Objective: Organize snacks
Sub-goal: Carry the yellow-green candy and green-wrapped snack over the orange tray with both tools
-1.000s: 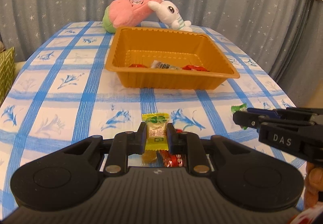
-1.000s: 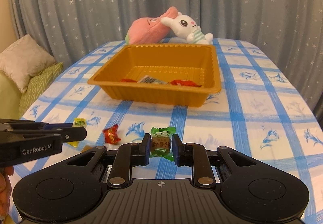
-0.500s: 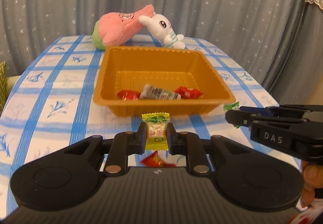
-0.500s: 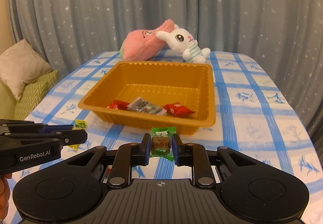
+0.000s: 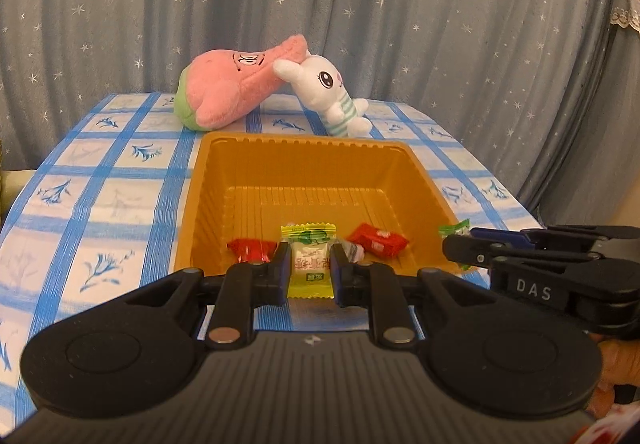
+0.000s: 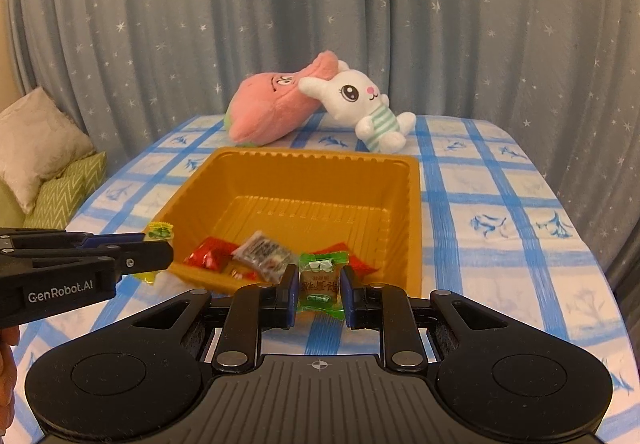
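Observation:
My left gripper [image 5: 308, 268] is shut on a yellow-wrapped candy [image 5: 307, 264], held just above the near rim of the orange tray [image 5: 208, 180]. My right gripper [image 6: 320, 286] is shut on a green-wrapped candy [image 6: 321, 284], also at the near rim of the orange tray [image 6: 414, 204]. Inside the tray lie two red-wrapped snacks [image 5: 378, 240] and a silver-wrapped one [image 6: 262, 248]. Each gripper shows from the side in the other's view: the right one [image 5: 456, 246] with its green candy, the left one [image 6: 160, 252] with its yellow candy.
A pink plush [image 5: 232, 88] and a white bunny plush [image 5: 328, 96] lie behind the tray on the blue-checked tablecloth [image 5: 100, 204]. Grey starred curtains hang behind. Cushions [image 6: 48, 168] sit off the table's left side.
Both grippers rose and moved forward with their candies, from low over the tablecloth to the tray's near rim. The loose candies on the cloth have dropped out of view.

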The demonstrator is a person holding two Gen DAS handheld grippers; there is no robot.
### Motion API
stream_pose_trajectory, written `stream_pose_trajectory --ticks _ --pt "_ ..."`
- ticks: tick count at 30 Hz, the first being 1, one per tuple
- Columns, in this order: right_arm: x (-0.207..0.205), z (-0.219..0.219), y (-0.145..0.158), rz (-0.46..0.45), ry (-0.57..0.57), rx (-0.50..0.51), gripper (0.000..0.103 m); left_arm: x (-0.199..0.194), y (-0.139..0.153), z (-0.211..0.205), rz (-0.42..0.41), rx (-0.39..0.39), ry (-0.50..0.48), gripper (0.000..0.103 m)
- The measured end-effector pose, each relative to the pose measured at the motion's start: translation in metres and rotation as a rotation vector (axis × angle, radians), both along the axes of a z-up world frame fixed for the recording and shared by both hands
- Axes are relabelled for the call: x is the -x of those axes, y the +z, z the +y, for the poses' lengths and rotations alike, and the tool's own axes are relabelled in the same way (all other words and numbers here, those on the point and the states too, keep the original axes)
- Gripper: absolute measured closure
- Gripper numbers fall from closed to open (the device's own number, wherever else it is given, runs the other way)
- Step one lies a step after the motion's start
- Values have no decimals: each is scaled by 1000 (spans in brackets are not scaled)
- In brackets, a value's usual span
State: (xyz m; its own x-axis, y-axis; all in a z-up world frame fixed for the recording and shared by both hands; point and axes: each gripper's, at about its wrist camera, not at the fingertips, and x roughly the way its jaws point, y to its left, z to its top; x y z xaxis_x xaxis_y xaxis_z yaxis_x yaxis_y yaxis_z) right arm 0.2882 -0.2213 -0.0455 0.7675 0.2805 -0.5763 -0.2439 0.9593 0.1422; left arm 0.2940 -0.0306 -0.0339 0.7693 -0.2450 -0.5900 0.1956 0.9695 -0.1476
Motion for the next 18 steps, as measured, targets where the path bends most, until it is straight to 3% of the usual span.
stream_pose_trajectory --ticks 18 --pt "-75 -7 6 18 -43 -99 81 -77 -4 15 20 33 60 85"
